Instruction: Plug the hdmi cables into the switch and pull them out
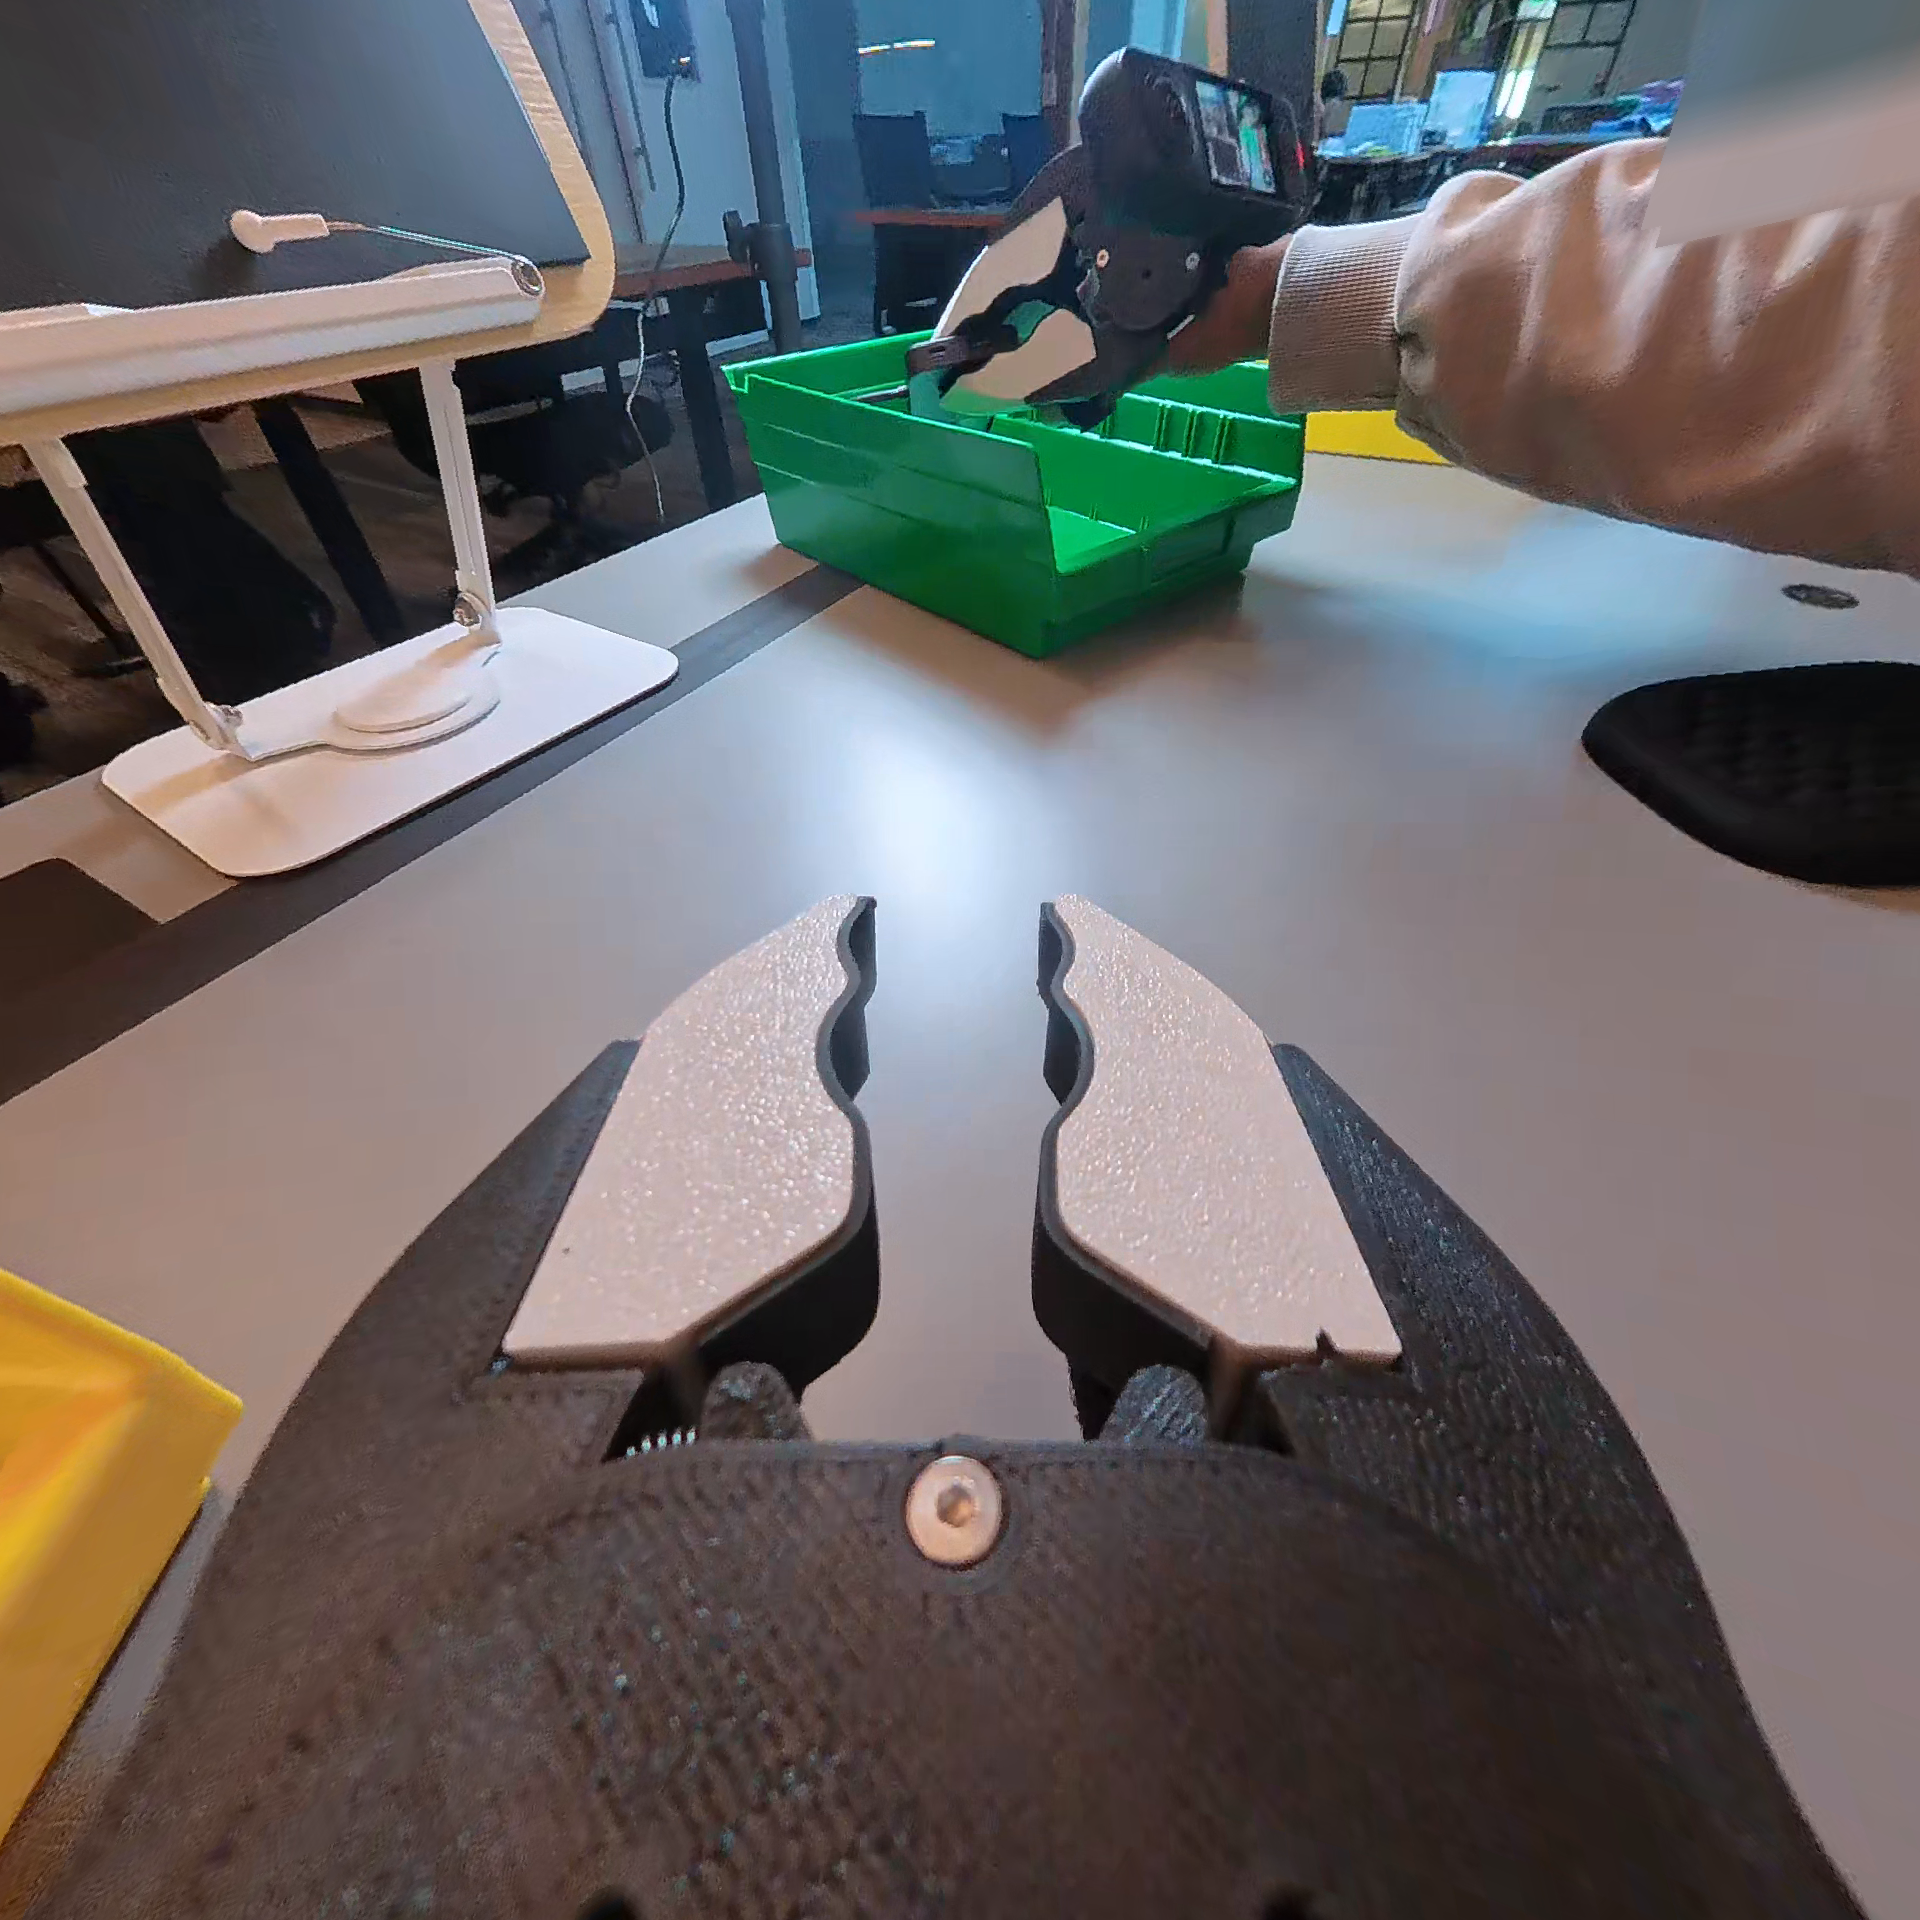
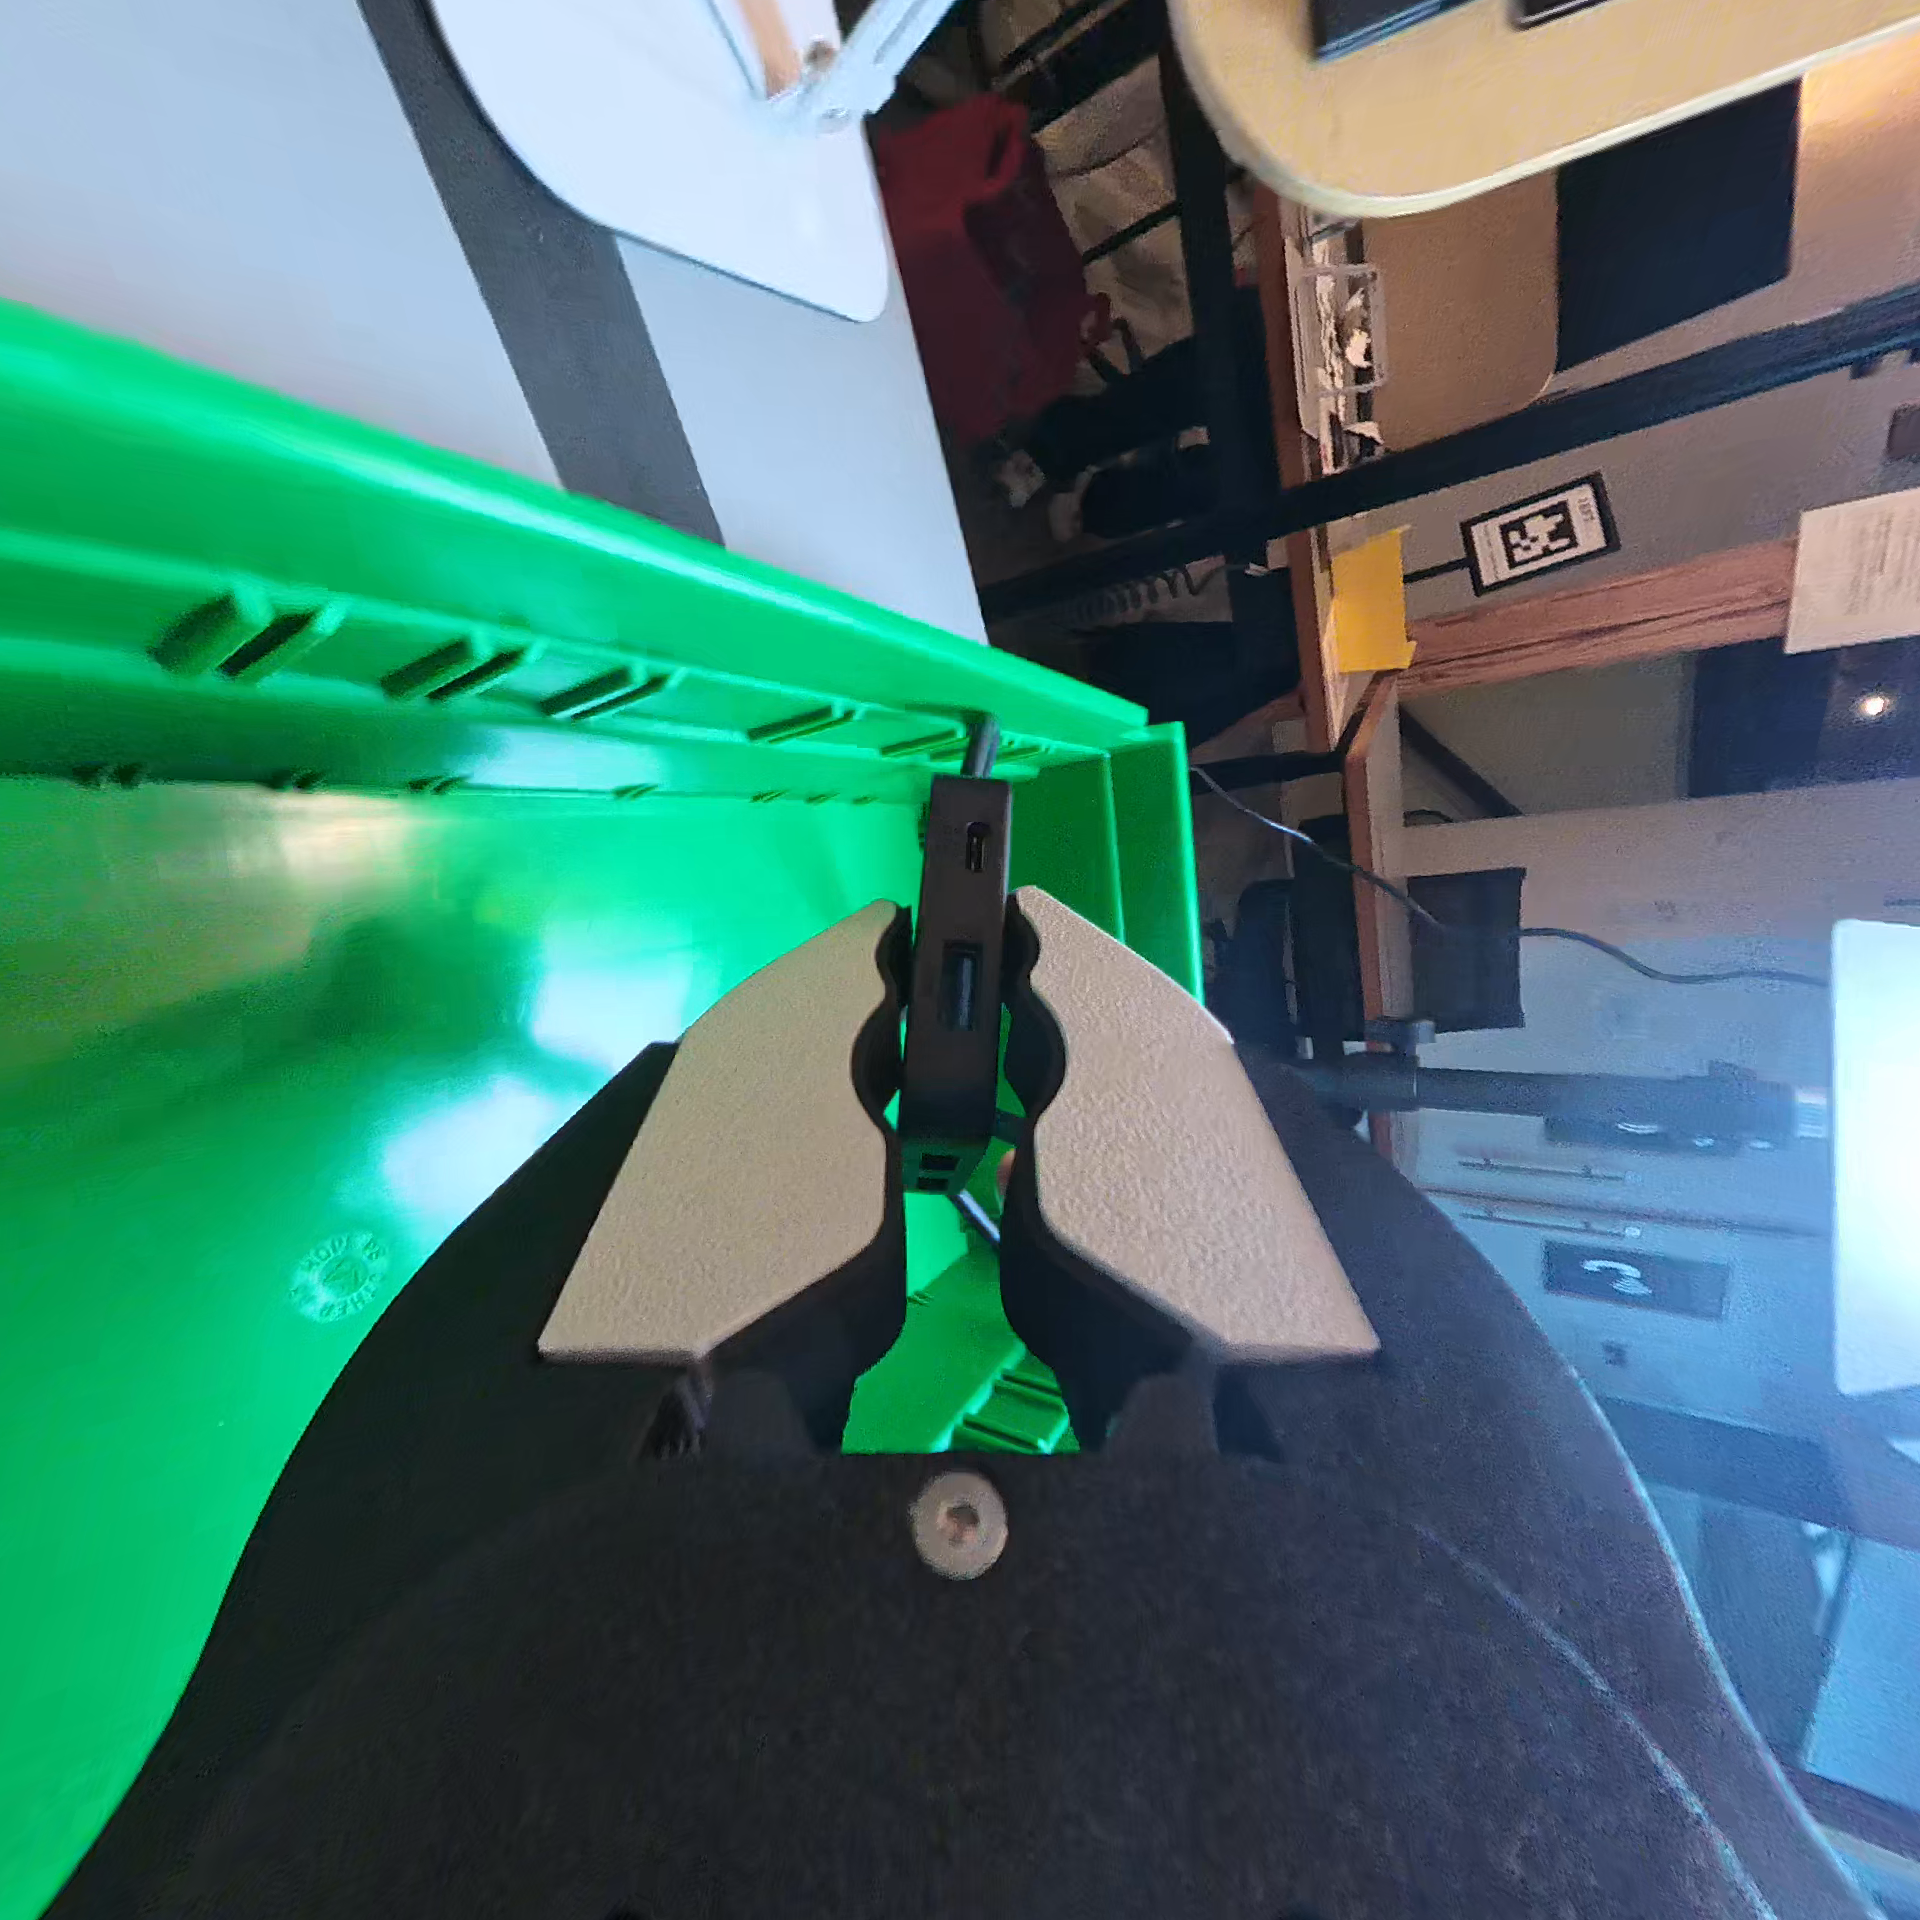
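Right wrist view shows your right gripper (image 2: 956, 914) tipped on its side over the green bin (image 2: 436, 935), its jaws closed on a slim black switch (image 2: 951, 987) held edge-on between them. The switch's far end pokes out past the fingertips, where a thin black cable (image 2: 982, 743) leaves it toward the bin's wall. Your left gripper (image 1: 956, 925) hovers low over the grey table (image 1: 1299, 831), jaws parted with nothing between them. Well ahead of those jaws sits the bin, with a white stand (image 1: 395, 717) off to their left.
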`<state>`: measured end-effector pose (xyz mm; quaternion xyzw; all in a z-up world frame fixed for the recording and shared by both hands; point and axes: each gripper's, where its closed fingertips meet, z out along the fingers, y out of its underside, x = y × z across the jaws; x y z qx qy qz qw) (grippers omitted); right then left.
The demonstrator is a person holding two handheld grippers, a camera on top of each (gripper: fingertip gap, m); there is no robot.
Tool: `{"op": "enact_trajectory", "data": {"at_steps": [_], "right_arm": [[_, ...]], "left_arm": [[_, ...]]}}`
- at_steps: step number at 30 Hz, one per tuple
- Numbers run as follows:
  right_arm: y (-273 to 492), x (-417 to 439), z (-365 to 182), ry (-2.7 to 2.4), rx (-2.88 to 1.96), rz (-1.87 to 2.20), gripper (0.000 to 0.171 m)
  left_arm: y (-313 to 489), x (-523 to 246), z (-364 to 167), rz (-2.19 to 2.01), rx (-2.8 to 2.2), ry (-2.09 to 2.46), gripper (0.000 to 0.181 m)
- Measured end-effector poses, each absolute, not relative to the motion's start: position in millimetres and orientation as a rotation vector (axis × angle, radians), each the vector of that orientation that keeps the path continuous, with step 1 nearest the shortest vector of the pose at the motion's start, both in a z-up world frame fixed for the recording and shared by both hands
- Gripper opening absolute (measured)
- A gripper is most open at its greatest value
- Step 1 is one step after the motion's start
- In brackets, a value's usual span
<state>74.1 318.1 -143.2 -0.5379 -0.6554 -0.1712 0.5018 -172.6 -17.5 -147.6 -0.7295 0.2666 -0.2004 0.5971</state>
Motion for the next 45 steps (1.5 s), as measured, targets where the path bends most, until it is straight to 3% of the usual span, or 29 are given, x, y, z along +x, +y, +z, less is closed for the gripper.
{"op": "enact_trajectory", "data": {"at_steps": [8, 20, 26, 33, 36, 41, 45], "right_arm": [[294, 91, -168, -1.644, -1.528, -0.316, 0.045], [240, 97, -115, -1.338, -1.623, 0.089, 0.039], [176, 82, -47, -0.801, -1.403, 0.700, 0.038], [86, 43, -100, -0.886, -1.467, 0.971, 0.042], [84, 42, -115, -0.930, -1.442, 0.900, 0.029], [85, 50, -107, -0.950, -1.397, 0.903, 0.007], [83, 53, -111, -0.973, -1.402, 0.924, 0.003]], "left_arm": [[-20, -166, -154, -0.474, -1.699, 0.649, 0.031], [-19, -162, -159, -0.476, -1.733, 0.627, 0.029], [-16, -175, -152, -0.409, -1.729, 0.588, 0.030], [-10, -190, -148, -0.424, -1.749, 0.537, 0.039], [-6, -224, -115, -0.301, -1.681, 0.462, 0.037], [-4, -345, -48, 0.015, -1.644, 0.195, 0.027], [13, -417, -21, 0.061, -1.748, 0.085, 0.028]]}}
